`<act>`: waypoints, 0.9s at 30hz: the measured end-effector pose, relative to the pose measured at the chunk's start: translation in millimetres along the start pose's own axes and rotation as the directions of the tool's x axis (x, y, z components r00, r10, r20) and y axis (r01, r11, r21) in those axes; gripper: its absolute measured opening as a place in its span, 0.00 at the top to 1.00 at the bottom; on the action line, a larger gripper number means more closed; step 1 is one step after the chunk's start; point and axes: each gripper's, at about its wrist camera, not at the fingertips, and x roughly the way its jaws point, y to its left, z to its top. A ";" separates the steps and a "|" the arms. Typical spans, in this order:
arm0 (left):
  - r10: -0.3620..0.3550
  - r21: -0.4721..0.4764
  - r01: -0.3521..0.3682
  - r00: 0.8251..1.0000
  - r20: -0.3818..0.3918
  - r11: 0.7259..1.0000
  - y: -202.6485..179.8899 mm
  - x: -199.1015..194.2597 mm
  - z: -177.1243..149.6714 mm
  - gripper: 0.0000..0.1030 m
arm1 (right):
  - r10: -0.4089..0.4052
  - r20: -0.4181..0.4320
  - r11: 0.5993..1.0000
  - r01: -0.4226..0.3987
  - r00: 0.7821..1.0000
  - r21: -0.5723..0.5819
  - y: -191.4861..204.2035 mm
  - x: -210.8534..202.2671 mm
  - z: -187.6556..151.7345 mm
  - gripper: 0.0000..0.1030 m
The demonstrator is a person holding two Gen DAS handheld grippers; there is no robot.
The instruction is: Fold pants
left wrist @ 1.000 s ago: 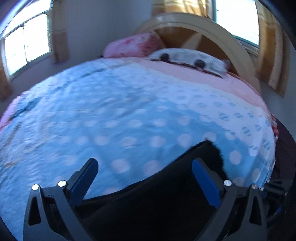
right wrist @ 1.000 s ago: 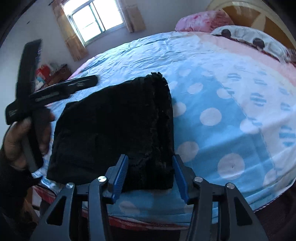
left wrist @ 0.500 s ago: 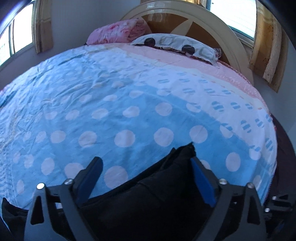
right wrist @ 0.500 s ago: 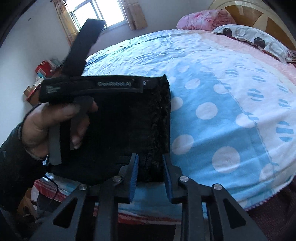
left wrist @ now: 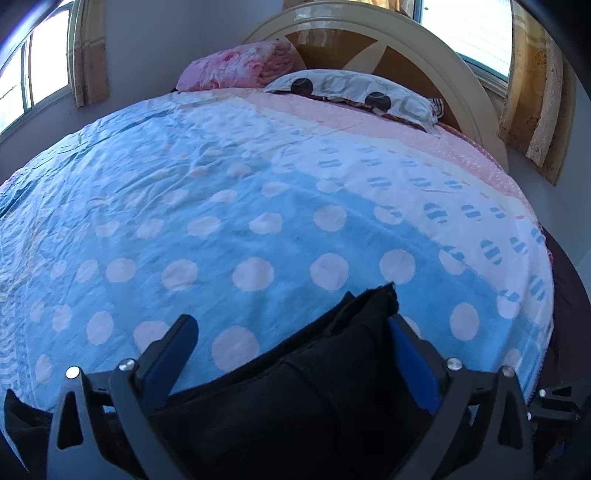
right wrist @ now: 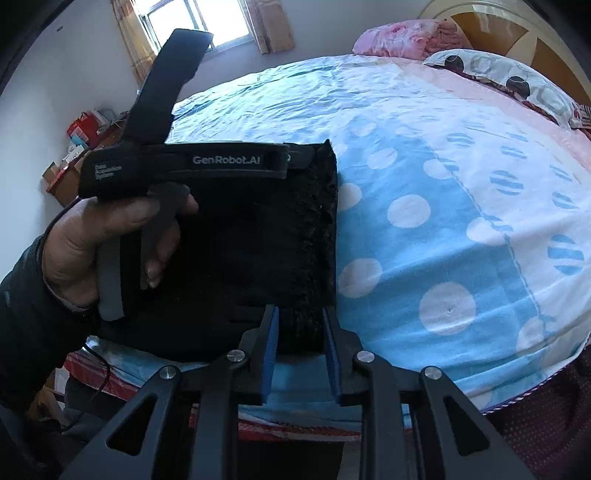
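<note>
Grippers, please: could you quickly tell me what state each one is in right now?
Left gripper: open, the black pants lying between its fingers.
Right gripper: part open around the pants' near edge, not clamped.

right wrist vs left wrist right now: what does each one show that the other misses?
Only the right wrist view: the left hand holding its gripper handle, cluttered boxes by the far wall, and the right gripper with its blue pads astride the near edge of the folded pants.
Only the left wrist view: the left gripper wide open over the pants, and the curtain beside the headboard.
Both: the black pants, polka-dot bedspread, pink pillow and spotted pillow.
</note>
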 end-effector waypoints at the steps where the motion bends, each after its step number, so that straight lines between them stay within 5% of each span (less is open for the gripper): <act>1: 0.004 0.004 -0.004 1.000 0.005 1.000 0.0 -6.6 -0.8 0.01 | 0.003 -0.002 1.000 -0.003 1.000 0.004 -0.6 -1.5 1.9 0.75; 5: 0.032 -0.007 -0.032 0.998 0.054 0.999 10.5 -39.9 -5.6 0.01 | 0.008 0.044 1.000 -0.009 0.999 0.007 -2.8 -19.0 8.0 0.65; 16: 0.201 -0.089 -0.191 0.973 0.116 0.978 55.9 -93.5 -40.6 0.01 | -0.039 0.103 0.998 0.044 0.994 -0.051 11.7 -27.5 28.4 0.65; 21: 0.220 -0.173 -0.198 0.967 0.124 0.965 70.4 -117.4 -67.2 0.01 | 0.016 0.107 0.996 -0.006 0.994 -0.088 32.1 -28.7 50.6 0.64; 27: 0.317 -0.187 -0.295 0.943 0.100 0.937 80.8 -147.6 -117.8 0.01 | 0.134 0.105 0.982 -0.118 0.985 -0.145 62.2 -23.9 83.8 0.64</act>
